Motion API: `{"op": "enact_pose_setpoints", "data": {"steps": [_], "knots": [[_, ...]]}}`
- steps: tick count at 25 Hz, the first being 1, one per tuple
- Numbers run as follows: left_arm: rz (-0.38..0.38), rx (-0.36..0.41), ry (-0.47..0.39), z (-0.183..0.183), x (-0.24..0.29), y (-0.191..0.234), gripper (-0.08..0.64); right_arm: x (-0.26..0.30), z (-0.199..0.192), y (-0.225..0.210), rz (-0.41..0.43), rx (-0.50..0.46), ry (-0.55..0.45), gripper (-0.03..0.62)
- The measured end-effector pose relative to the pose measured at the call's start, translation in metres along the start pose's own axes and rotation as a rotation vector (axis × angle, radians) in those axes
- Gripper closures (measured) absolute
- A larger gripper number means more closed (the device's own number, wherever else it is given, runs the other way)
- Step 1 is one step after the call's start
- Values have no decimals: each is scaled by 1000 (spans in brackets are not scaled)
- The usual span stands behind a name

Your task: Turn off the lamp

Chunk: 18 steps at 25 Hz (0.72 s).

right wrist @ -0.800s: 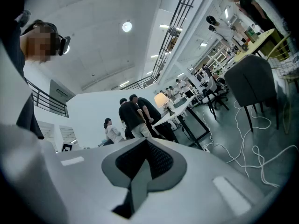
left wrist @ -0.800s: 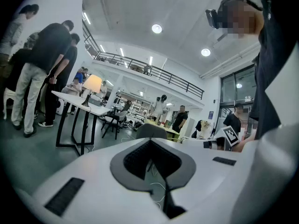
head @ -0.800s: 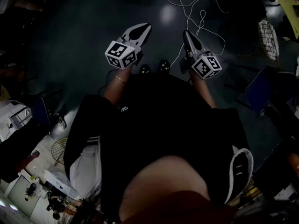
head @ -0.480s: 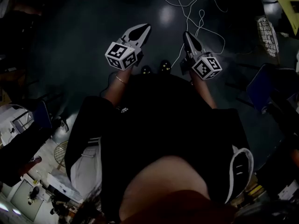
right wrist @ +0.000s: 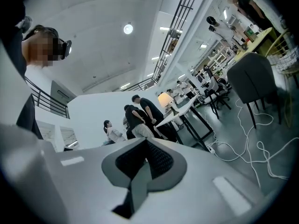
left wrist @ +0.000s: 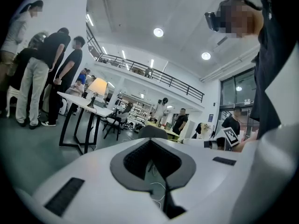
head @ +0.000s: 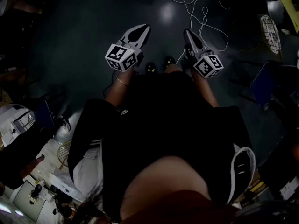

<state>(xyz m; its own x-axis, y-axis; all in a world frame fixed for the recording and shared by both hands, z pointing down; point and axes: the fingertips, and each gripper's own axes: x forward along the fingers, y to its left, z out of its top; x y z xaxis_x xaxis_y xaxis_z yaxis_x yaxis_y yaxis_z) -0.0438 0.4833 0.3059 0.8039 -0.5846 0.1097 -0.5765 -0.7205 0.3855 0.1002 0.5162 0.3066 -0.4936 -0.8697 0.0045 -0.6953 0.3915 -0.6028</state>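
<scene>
So both grippers were chunky white plastic things, smooth shells with dark ribbed rubbery pads lining the jaws, and each one carried a cube covered in black and white square markers. The left gripper (head: 145,28) had its jaws closed tip to tip, leaving only a teardrop-shaped hollow between the pads with nothing in it. The right gripper (head: 186,32) was the same, fully closed and holding nothing. The person held both out in front of their body over a dark glossy floor (head: 84,45), where thin white cables (head: 202,17) looped around. The lamp (left wrist: 97,86) was well away from both of them. It had a pale cone shade that looked warm and bright and a slim dark stem, and it sat on a flat white tabletop (left wrist: 80,102) with thin black legs, far across the room. In the left gripper view it sat up and to the left of the jaws, and in the right gripper view it showed just above and to the right of the jaw tips. A few people stood bunched right beside that table, and a grey chair (right wrist: 251,78) with a rounded back stood off to the right.
</scene>
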Motion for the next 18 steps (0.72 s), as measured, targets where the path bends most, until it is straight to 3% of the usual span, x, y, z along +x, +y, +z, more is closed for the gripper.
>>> {"op": "enact_pose_setpoints", "data": {"steps": [7,13,18], "knots": [[31,-21,-13,-8,-24,19,554,5,-12,4,-24,23,-7,592],[55,-32,-40,4,-32,40,554,33,-5,12,8,2,-5,592],[85,-41,-46,10,-28,56,554,54,4,-7,5,26,-17,592]]}}
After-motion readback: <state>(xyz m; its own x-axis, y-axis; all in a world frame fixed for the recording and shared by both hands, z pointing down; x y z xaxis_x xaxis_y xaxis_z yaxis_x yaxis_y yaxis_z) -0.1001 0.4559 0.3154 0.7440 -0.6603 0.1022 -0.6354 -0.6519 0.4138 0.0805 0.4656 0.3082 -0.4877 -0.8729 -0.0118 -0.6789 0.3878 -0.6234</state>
